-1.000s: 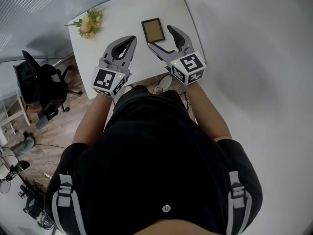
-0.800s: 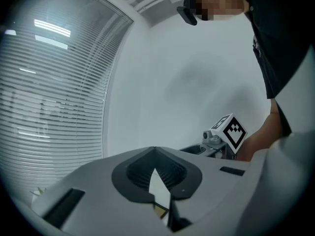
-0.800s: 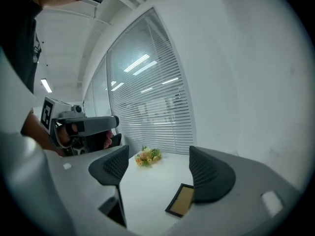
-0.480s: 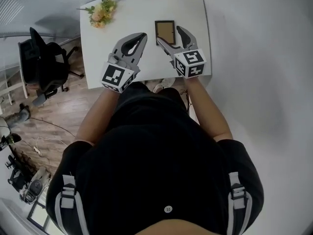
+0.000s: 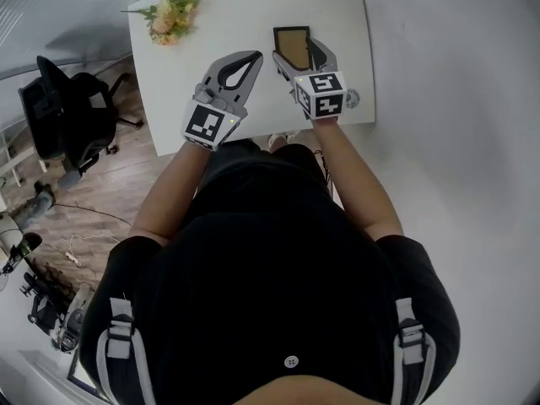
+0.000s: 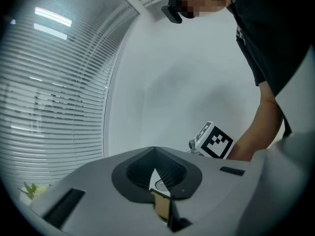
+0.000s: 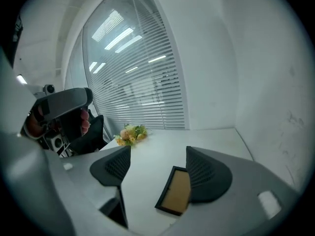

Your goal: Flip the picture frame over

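two grippers hung over the white table (image 5: 228,32) in the head view — left gripper (image 5: 246,57) near the picture frame (image 5: 291,45), right gripper (image 5: 297,54) over it. left gripper view: jaws met at the tips, nothing held. right gripper view: jaws stood wide, had just been closing — frame flat on the table between them, ungripped.

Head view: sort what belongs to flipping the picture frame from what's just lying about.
Job: picture frame, lying flat on the white table; right tongs, open, jaws just closing slightly, frame partly between them.
Lying about: flower bunch; office chair; left tongs, shut, empty.
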